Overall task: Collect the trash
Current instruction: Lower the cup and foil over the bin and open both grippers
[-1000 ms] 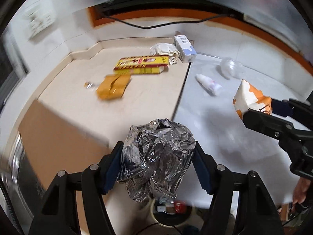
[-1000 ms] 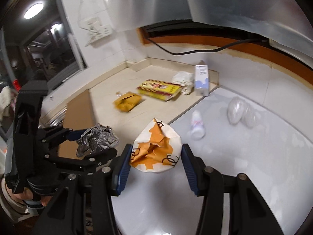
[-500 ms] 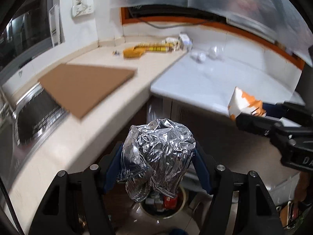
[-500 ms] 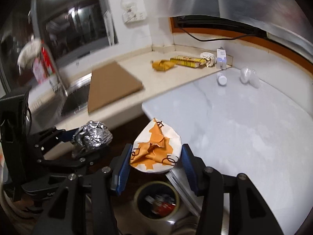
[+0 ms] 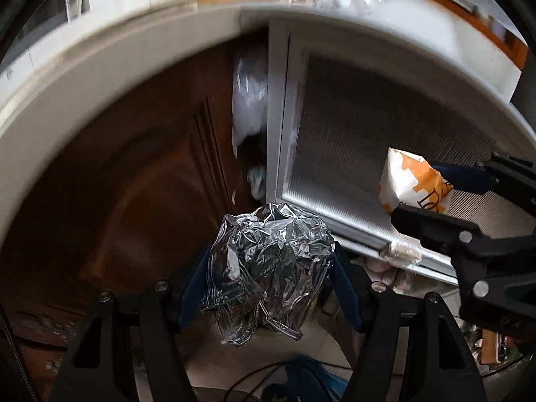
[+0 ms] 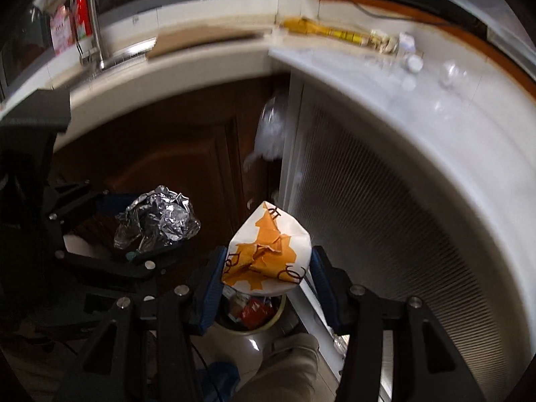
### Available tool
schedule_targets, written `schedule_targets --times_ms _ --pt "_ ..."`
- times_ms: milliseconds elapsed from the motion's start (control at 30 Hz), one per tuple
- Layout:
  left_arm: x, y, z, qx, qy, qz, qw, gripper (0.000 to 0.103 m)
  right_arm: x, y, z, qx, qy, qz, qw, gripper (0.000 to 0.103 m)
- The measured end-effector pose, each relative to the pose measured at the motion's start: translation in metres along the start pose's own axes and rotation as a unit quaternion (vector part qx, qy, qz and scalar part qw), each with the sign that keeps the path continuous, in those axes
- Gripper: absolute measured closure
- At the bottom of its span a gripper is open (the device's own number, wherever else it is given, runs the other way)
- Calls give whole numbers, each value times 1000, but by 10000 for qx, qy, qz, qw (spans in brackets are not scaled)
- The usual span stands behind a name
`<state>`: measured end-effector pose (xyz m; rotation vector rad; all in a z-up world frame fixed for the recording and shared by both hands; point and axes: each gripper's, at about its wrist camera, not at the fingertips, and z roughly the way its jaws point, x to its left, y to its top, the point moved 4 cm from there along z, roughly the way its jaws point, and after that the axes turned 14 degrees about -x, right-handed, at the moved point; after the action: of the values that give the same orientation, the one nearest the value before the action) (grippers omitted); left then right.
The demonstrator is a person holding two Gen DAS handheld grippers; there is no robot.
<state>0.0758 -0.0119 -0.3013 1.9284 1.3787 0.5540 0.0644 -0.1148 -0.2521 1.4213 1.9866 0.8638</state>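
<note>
My left gripper is shut on a crumpled ball of silver foil, held below the counter edge in front of the cabinet doors. It also shows in the right wrist view. My right gripper is shut on a crumpled white and orange paper wrapper, also seen in the left wrist view. A round bin with trash inside stands on the floor right under the wrapper. More trash lies far back on the counter.
A brown wooden cabinet door is on the left and a ribbed grey door on the right, with a plastic bag hanging between them. The curved counter edge runs overhead. A person's leg is beside the bin.
Both grippers have dropped from counter height to below the counter edge, still holding the foil and the wrapper. The bin is now directly under the right gripper.
</note>
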Motion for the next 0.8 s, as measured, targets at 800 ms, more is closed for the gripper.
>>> schedule_targets --times_ms 800 --pt "54 -63 115 1029 -447 -1167 9868 36 -12 -76 136 1192 535 1265 9833 52"
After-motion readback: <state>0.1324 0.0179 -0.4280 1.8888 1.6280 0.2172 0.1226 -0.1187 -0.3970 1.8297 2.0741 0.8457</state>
